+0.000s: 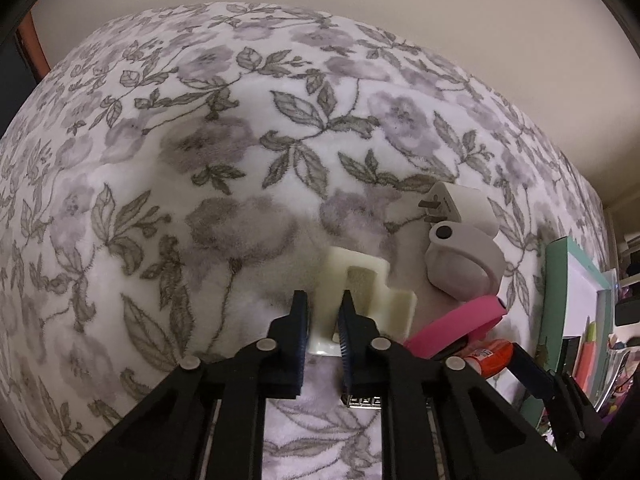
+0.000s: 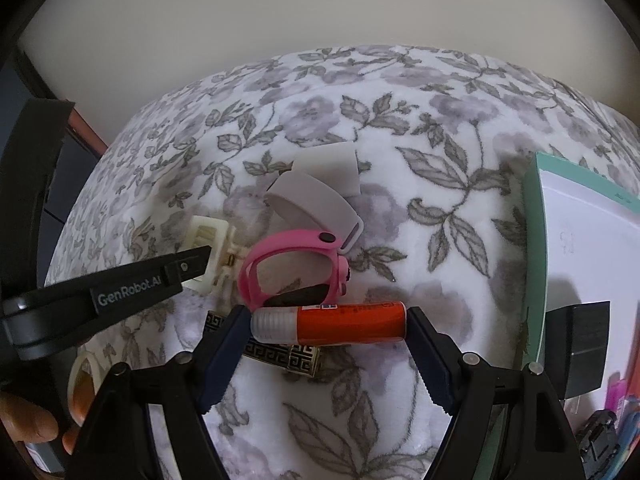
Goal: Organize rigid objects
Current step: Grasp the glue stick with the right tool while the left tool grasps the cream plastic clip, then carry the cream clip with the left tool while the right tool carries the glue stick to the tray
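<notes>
On the floral blanket (image 1: 200, 160) lies a cream hair claw clip (image 1: 360, 280). My left gripper (image 1: 324, 300) points down at it and is shut on its near left part, with a finger on each side. In the right wrist view, one of the left gripper's fingers (image 2: 192, 264) lies across the same clip (image 2: 208, 236). An orange glue stick (image 2: 352, 322) with a clear cap lies crosswise between the fingers of my right gripper (image 2: 326, 316). One pad presses on each end of the stick.
A pink wrist band (image 2: 280, 248), a grey band (image 2: 316, 200) and a white plug adapter (image 1: 456, 204) lie just behind the clip and the glue stick. A box with a key pattern (image 2: 288, 356) sits under the stick. A teal-edged box (image 2: 538, 240) stands at the right. A hand (image 2: 24, 420) shows at the lower left.
</notes>
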The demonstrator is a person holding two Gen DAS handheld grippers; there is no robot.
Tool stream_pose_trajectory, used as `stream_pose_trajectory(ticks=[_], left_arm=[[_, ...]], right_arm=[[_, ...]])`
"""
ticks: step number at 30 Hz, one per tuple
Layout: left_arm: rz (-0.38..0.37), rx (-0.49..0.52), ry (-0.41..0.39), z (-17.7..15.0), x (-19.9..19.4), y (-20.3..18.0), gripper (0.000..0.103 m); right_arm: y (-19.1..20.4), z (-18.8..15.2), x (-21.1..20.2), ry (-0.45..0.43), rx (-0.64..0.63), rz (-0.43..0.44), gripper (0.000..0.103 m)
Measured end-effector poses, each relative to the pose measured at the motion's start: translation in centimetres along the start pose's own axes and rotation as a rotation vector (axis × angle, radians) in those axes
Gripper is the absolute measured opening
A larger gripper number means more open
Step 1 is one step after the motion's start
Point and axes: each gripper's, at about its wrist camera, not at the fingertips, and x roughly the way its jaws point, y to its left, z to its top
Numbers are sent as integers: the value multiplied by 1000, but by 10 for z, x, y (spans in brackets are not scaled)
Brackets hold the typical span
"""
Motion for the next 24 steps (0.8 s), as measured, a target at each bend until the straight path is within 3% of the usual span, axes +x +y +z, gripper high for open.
stream_pose_trajectory(ticks=[14, 24], left_arm=[[-10, -9, -102, 5, -48, 4, 13], [-49, 83, -189, 6, -82, -44, 13]], right_arm=[[-17, 13, -28, -43, 39, 6, 80], [-64, 24, -68, -110, 128, -36, 80]])
